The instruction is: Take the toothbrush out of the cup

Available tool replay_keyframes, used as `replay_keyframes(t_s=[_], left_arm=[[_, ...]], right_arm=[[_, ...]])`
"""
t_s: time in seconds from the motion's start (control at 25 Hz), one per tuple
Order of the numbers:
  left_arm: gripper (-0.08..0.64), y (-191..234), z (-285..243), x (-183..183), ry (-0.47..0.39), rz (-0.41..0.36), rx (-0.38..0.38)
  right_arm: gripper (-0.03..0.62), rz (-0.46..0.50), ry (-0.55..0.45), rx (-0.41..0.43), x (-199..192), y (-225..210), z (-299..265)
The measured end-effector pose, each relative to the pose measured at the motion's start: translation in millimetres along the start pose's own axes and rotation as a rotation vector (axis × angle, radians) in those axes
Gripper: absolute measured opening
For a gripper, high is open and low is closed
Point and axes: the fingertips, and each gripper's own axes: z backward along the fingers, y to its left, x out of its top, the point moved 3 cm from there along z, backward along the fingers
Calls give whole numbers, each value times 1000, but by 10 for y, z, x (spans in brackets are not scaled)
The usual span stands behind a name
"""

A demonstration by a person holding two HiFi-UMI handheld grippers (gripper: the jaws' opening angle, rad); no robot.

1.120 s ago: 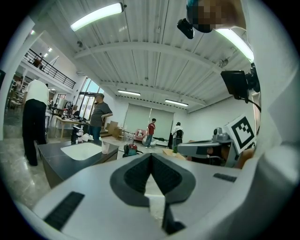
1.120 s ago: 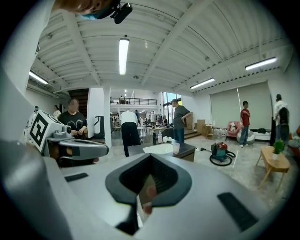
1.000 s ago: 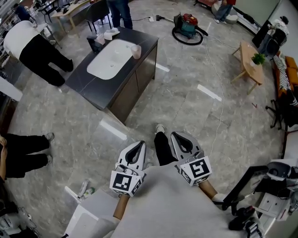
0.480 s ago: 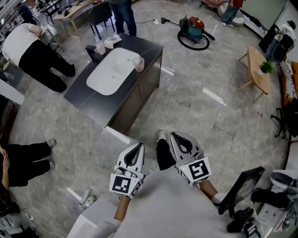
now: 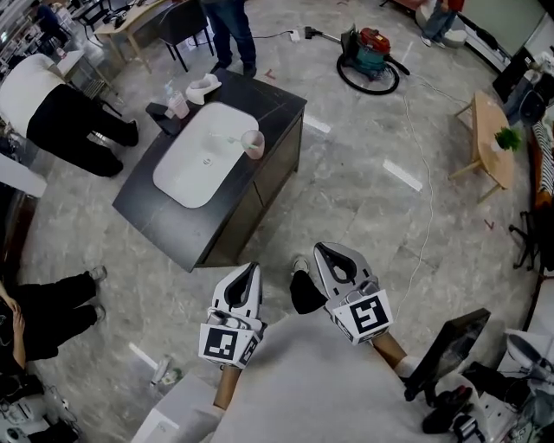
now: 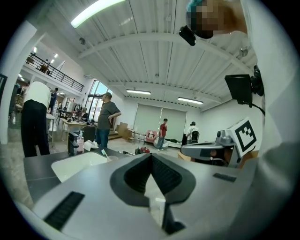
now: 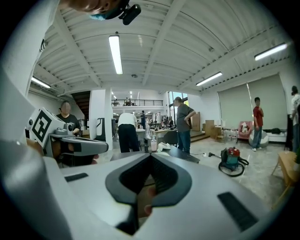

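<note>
A pale pink cup [image 5: 253, 144] stands on the dark counter [image 5: 164, 216], at the right rim of the white sink basin [image 5: 203, 156]. A toothbrush [image 5: 235, 137] leans out of the cup toward the basin. The left gripper view shows the cup [image 6: 111, 158] and toothbrush [image 6: 103, 152] small and far ahead. My left gripper [image 5: 252, 269] and right gripper [image 5: 320, 250] hang side by side over the floor, well short of the counter. Both are shut with nothing between their jaws, as the left gripper [image 6: 151, 157] and right gripper [image 7: 150, 157] show in their own views.
A soap bottle [image 5: 177, 105] and a white object [image 5: 205, 86] sit at the counter's far end. A bent-over person [image 5: 61, 104] is at its left and another person [image 5: 227, 26] stands behind it. A vacuum cleaner [image 5: 370, 50], a floor cable [image 5: 427, 216] and a wooden side table [image 5: 489, 130] lie to the right.
The counter with the cup has come nearer and lower in the head view as I walk toward it. Both grippers stay shut and side by side.
</note>
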Motion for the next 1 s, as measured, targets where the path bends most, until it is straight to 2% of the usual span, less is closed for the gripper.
replay_keyframes(t_s=[0.32, 0.48, 0.76, 1.0], left_arm=[[3, 310, -728, 115, 16, 7, 33], [3, 466, -998, 125, 27, 10, 57], [3, 705, -1167, 176, 32, 5, 139], [3, 802, -1148, 211, 40, 6, 192]], right_arm=[[3, -30, 13, 18, 73, -597, -548], [3, -14, 20, 47, 88, -810, -813], [3, -18, 25, 85, 83, -1052, -1118], [3, -29, 47, 122, 42, -1055, -1245]])
